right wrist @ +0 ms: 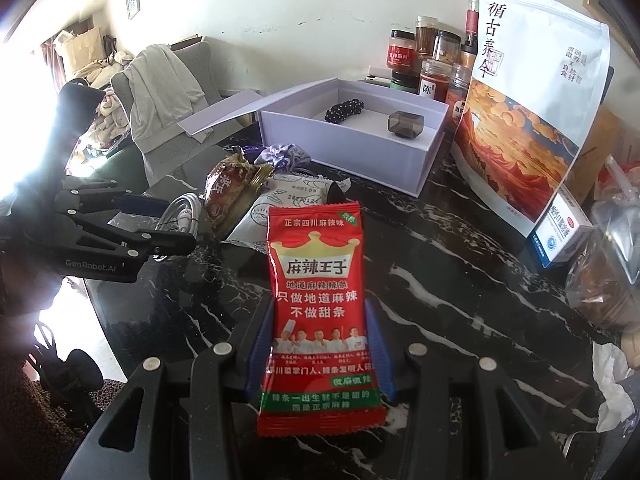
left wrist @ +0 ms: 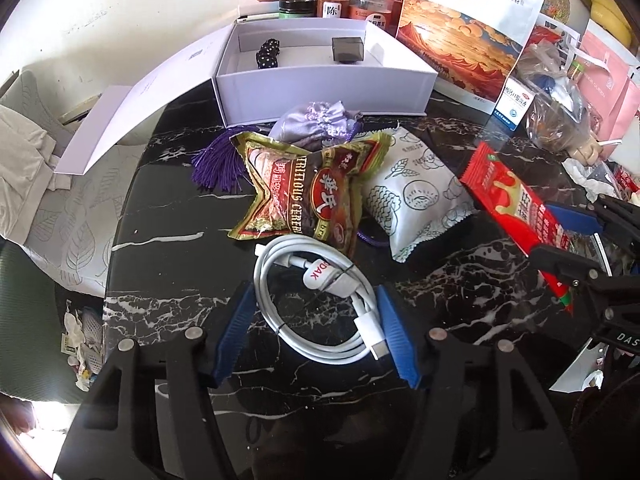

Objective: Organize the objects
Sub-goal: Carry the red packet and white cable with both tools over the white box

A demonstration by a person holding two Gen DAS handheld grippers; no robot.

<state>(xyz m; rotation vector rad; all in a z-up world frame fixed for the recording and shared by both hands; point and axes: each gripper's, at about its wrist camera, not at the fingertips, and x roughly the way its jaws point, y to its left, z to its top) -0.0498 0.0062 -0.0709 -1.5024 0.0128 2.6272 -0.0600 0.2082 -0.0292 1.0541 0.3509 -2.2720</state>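
**Tabletop contents**

Black marble-pattern tabletop, white veins. Directly on it: open white box at the back, spice jars behind it, large printed pouch upright to its right, small blue-white carton at the pouch's foot. Centre: purple drawstring bag, cereal packet, white patterned sachet, touching. In front of them: coiled white cable; lying or lifted, can't tell.

Right tool clamped on red snack packet, packet upright between blue pads. Off to the left, left tool around coiled white cable. Beyond, on dark marbled surface: brown cereal pouch, white patterned sachet, open white box holding black beads and grey cube.
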